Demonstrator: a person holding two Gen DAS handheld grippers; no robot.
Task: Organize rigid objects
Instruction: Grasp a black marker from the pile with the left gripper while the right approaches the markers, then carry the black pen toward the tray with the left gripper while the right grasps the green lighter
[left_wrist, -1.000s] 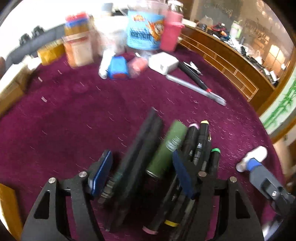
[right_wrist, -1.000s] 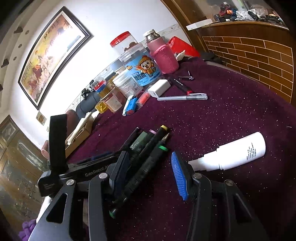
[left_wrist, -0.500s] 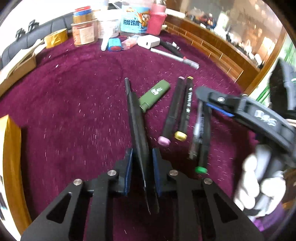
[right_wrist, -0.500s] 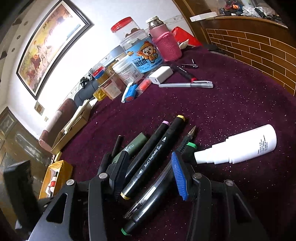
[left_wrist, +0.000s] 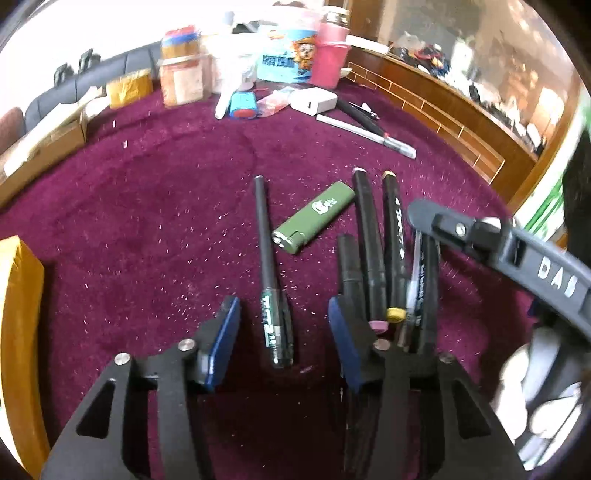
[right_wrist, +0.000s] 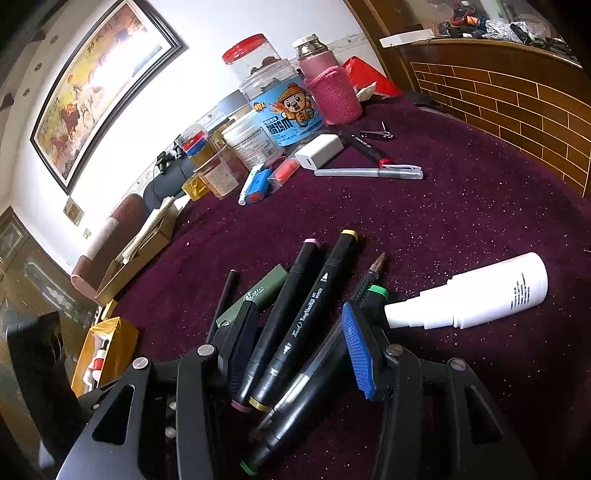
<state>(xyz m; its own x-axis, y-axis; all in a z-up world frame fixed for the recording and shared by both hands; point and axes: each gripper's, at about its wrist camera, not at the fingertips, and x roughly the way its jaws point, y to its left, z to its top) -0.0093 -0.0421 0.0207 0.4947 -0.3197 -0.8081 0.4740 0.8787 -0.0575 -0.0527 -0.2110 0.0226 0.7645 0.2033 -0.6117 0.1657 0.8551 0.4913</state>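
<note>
On the purple cloth, a thin black pen (left_wrist: 267, 266) lies between the pads of my left gripper (left_wrist: 282, 343), which is open and not touching it. A green lighter (left_wrist: 314, 218) lies just right of the pen. Several black markers (left_wrist: 373, 258) lie in a row to the right. My right gripper (right_wrist: 299, 347) is open over those markers (right_wrist: 306, 317), its pads on either side of them. A white bottle (right_wrist: 476, 295) lies to its right. The right gripper also shows in the left wrist view (left_wrist: 461, 229).
Jars, a blue tub (right_wrist: 291, 114), a pink flask (right_wrist: 332, 88), a white charger (right_wrist: 321, 151) and a silver pen (right_wrist: 369, 172) crowd the table's far side. A yellow box (left_wrist: 18, 332) stands at the left. A wooden rail (left_wrist: 443, 107) edges the right.
My left gripper was shut on the thin black pen half a second ago; it has opened and the pen lies on the cloth. The right gripper barely moved.
</note>
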